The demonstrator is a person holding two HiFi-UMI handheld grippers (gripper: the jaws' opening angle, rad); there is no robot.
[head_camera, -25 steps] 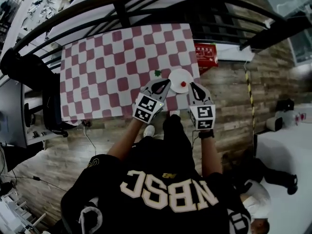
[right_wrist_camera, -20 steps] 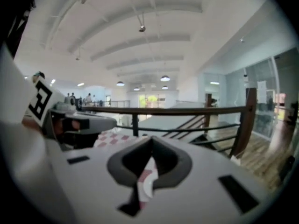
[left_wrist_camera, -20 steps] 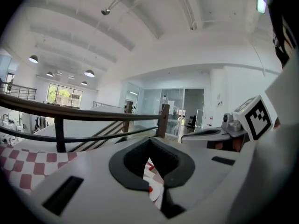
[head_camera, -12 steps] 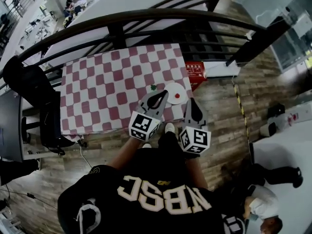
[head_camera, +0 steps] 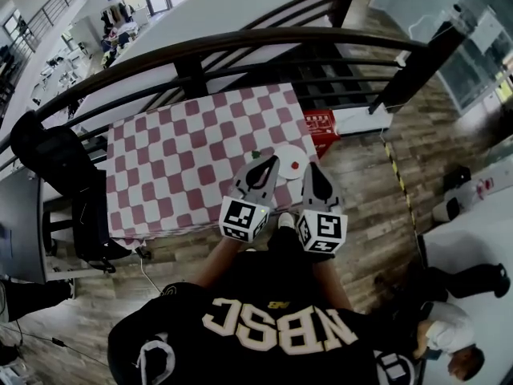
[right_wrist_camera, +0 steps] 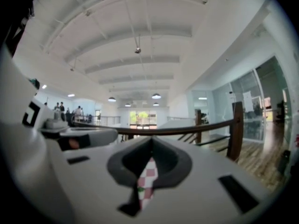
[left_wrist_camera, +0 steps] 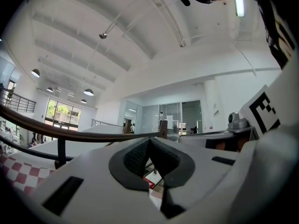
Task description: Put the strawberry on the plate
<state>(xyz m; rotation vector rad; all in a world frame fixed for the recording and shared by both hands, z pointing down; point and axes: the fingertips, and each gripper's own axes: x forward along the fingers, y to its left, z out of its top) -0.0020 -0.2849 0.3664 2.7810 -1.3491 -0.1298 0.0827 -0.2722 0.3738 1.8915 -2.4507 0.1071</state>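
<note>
The red strawberry (head_camera: pixel 294 167) lies on the small white plate (head_camera: pixel 283 154) near the front right corner of the red-and-white checked table (head_camera: pixel 176 167). In the head view my left gripper (head_camera: pixel 271 161) points at the plate's left edge from above, and my right gripper (head_camera: pixel 311 168) hangs just right of the plate. Neither touches the fruit. In the left gripper view the left gripper (left_wrist_camera: pixel 149 141) has its pads pressed together with nothing between them. The right gripper (right_wrist_camera: pixel 151 139) is likewise shut and empty, and checked cloth (right_wrist_camera: pixel 147 181) shows below its jaws.
A small green object (head_camera: pixel 255 155) lies on the cloth left of the plate. A dark curved railing (head_camera: pixel 240 46) runs behind the table. A black chair (head_camera: pixel 56 167) stands at the left, a red box (head_camera: pixel 321 123) on the wooden floor at the right.
Both grippers have drawn back from the plate toward my body and tilted upward. The strawberry stays on the plate. The head view has shifted.
</note>
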